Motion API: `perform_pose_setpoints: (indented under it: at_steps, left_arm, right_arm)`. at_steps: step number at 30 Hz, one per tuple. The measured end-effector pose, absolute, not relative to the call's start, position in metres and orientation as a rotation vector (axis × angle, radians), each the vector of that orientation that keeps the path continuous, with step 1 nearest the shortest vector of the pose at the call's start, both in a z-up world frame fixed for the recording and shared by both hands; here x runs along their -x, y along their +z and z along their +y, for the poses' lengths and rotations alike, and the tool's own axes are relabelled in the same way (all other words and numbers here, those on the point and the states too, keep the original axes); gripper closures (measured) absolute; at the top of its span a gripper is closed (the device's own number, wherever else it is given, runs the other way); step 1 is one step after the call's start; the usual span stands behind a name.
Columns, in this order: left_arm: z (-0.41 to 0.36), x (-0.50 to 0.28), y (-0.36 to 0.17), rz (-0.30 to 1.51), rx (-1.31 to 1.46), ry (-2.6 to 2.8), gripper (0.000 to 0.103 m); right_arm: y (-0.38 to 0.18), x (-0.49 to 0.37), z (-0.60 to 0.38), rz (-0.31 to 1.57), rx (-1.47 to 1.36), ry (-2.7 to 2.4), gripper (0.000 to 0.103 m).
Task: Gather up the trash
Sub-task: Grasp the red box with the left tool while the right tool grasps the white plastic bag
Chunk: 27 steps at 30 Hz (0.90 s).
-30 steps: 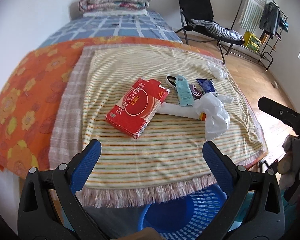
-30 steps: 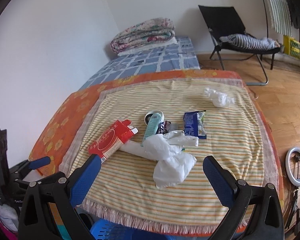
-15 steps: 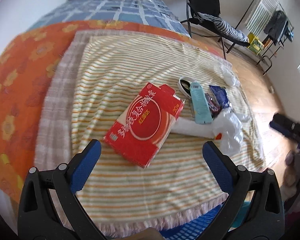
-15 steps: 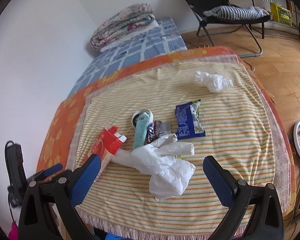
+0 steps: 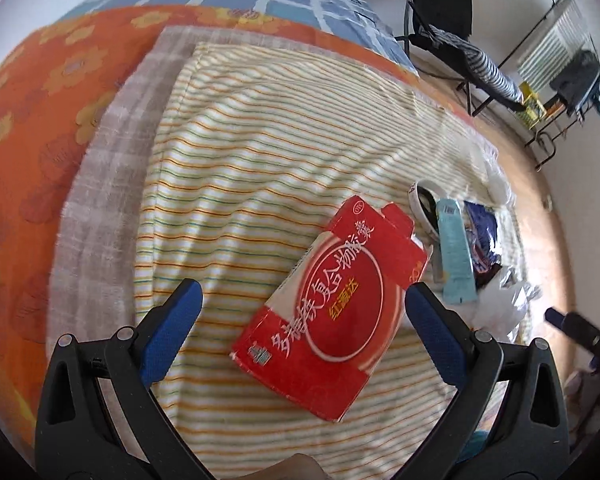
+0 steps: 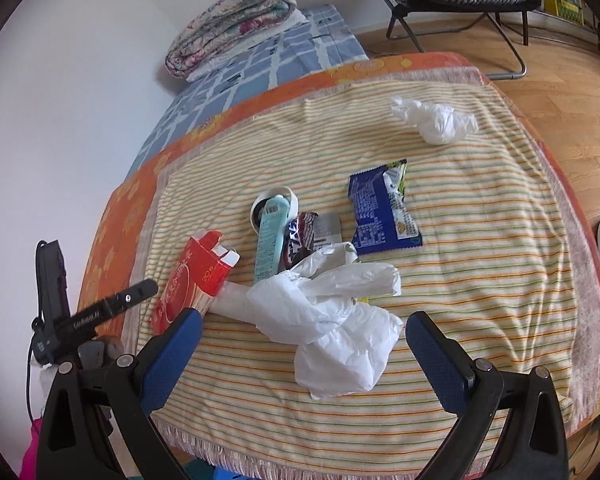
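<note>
Since a second ago, my left gripper (image 5: 300, 320) had come down much closer to the red box (image 5: 332, 312), which now looked big between its blue pads. Its jaws were spread wide and held nothing. One pad (image 5: 172, 320) sat at about 9 o'clock from the box and the other at about 3 o'clock, with neither touching it.

My right gripper (image 6: 300, 356) had also moved in over the striped cloth (image 6: 480, 280). Its jaws were wide apart and empty too. It hung just in front of the crumpled white plastic bag (image 6: 336, 320), which lay on the cloth (a bit of it covered a white tube).

From the bag, the red box lay at about 9 o'clock, the light blue tube (image 6: 270, 240) at about 11 o'clock, and the blue snack wrapper (image 6: 380, 212) at about 1 o'clock. A dark candy wrapper (image 6: 300, 236) lay just beside the light blue tube. A small white bag (image 6: 436, 120) sat well apart, near the far edge of the cloth at about 1 o'clock.
</note>
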<state>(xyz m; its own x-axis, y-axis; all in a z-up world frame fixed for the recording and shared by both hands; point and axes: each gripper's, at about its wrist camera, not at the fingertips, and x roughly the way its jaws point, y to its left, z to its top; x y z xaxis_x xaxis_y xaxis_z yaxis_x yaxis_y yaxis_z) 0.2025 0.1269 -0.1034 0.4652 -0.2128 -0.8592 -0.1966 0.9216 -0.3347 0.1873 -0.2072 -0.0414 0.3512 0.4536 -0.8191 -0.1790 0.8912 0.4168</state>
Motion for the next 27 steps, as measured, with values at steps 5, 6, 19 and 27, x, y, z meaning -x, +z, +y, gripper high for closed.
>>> perform_pose_setpoints:
  at_steps: [5, 6, 19, 27]
  left_arm:
    - [0.120, -0.210, -0.118, 1.149, 0.434, -0.050, 0.000]
    - [0.117, -0.210, -0.118, 1.156, 0.437, -0.056, 0.000]
    - [0.054, -0.213, -0.118, 1.194, 0.118, -0.062, 0.000]
    - [0.052, -0.223, -0.123, 1.188, 0.124, -0.027, 0.004]
  right_arm:
    - [-0.043, -0.190, -0.199, 1.144, -0.258, 0.426, 0.000]
    - [-0.043, -0.192, -0.198, 1.144, -0.255, 0.427, 0.000]
    - [-0.059, -0.207, -0.192, 1.161, -0.185, 0.379, 0.000]
    - [-0.075, -0.213, -0.178, 1.192, -0.090, 0.394, 0.001]
